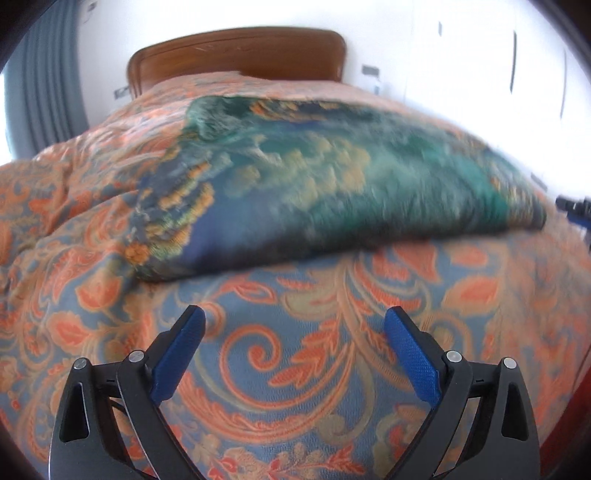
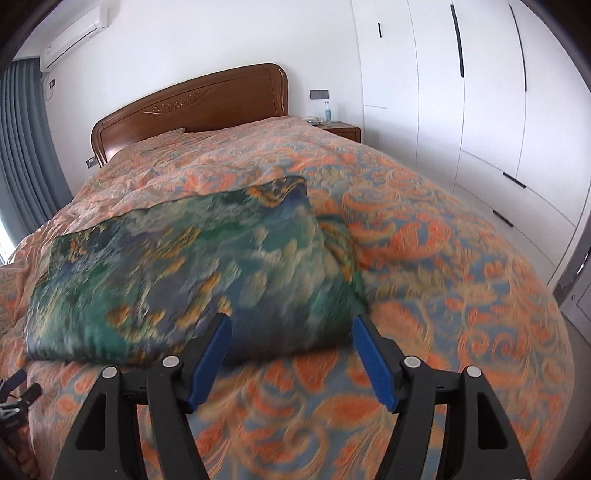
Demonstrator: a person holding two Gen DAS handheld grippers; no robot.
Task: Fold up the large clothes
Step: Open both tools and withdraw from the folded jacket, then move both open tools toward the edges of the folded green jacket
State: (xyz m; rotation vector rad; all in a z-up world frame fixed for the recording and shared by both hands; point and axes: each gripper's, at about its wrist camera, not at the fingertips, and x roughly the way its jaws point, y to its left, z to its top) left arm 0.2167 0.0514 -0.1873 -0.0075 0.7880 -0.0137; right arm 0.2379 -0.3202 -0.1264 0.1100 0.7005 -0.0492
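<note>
both claws gape empty; only right view shows air conditioner (image 2: 74,35) above folded garment (image 2: 192,273).

- I read the folded green-blue garment (image 1: 332,192) as motion-blurred in both views; its print is unresolvable.
- The small items on the nightstand (image 2: 341,129) are too small for me to identify.
- The frame edge crops the right gripper (image 1: 576,210) in the left view.
</note>
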